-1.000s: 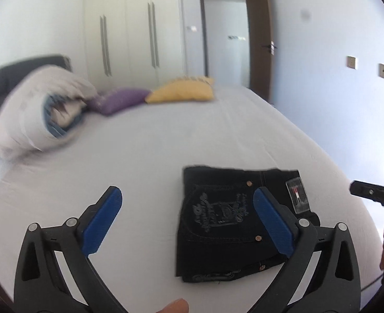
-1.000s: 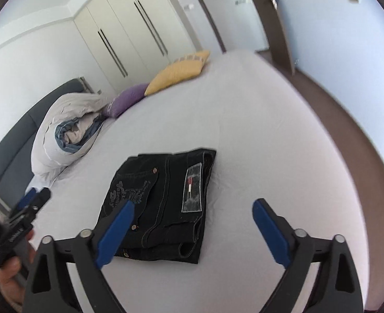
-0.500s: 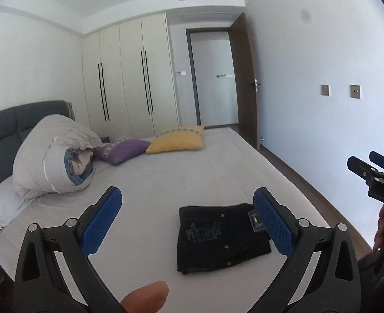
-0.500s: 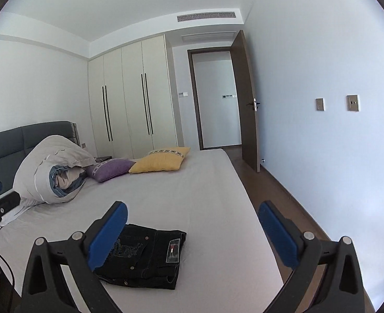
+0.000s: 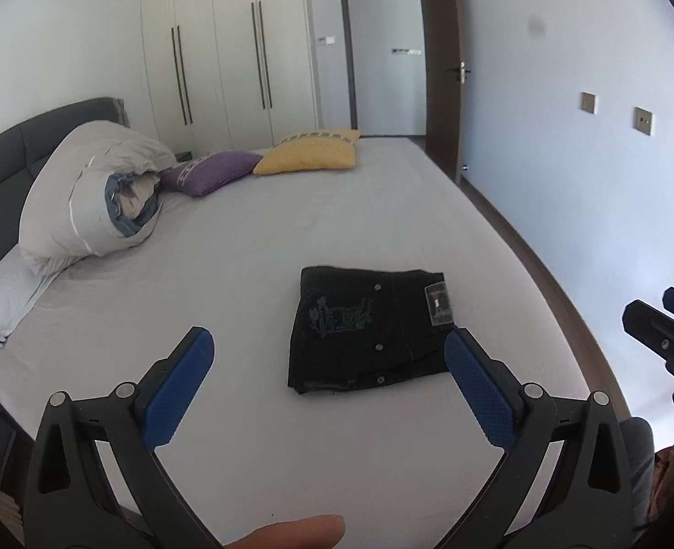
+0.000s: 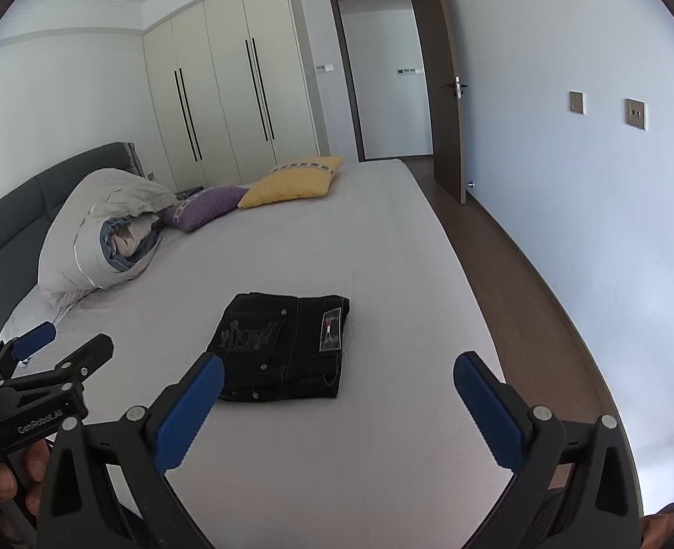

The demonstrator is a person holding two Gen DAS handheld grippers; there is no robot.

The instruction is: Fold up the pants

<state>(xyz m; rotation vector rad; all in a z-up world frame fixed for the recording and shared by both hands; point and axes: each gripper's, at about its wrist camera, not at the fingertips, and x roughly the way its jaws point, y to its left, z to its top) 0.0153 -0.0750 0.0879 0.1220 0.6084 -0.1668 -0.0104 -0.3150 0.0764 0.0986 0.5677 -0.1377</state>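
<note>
Left wrist view showed us the black jeans [image 5: 371, 327] folded into a compact rectangle, back pocket up, lying on the bed's grey sheet [image 5: 254, 247] near its foot edge. Our left gripper [image 5: 325, 373] and right gripper [image 6: 339, 393] both hovered above the bed, fingers spread wide, holding nothing. We judged the folding done; only squaring a loose edge might remain.

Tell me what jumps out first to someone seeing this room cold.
The black folded denim pants lie alone on the pale grey bed sheet, near its front edge. Behind, a rolled beige duvet leans by the headboard beside purple and yellow cushions. Both grippers hover open, empty.
</note>
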